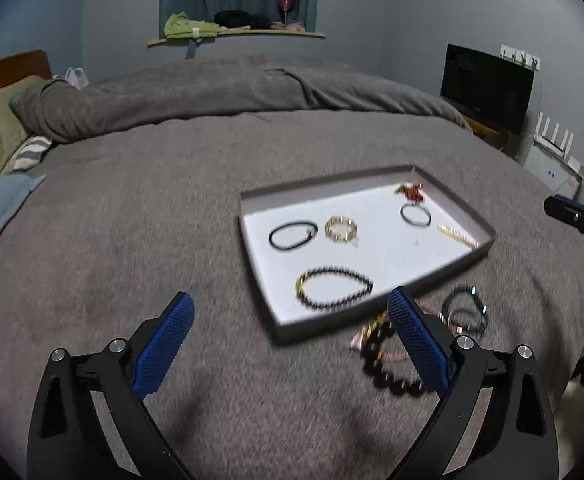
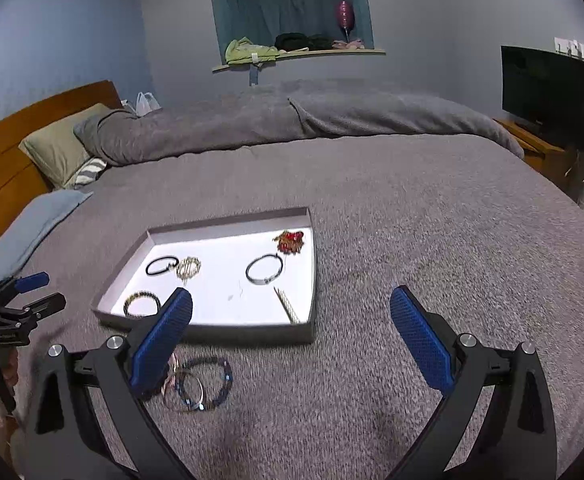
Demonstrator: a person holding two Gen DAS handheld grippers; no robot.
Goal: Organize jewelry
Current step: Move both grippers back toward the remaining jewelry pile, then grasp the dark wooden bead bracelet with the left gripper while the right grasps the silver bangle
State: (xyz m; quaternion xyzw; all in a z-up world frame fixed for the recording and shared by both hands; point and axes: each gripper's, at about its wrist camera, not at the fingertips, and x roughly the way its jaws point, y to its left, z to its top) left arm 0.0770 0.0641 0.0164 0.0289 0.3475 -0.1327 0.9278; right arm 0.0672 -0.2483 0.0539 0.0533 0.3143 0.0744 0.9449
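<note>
Ahead: tray [image 1: 372, 316] beyond open left claw [image 1: 289, 334]; big-bead bracelet [image 1: 388, 372] beside right finger.

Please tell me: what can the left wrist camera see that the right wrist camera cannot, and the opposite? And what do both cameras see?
Only the left wrist view shows the large dark bead bracelet on the blanket, partly behind a finger of the open left gripper.

Only the right wrist view shows the thin metal bangles beside the blue bead bracelet, and the open right gripper seen from its own camera.

Both show the tray with six pieces inside, and the grey blanket.
</note>
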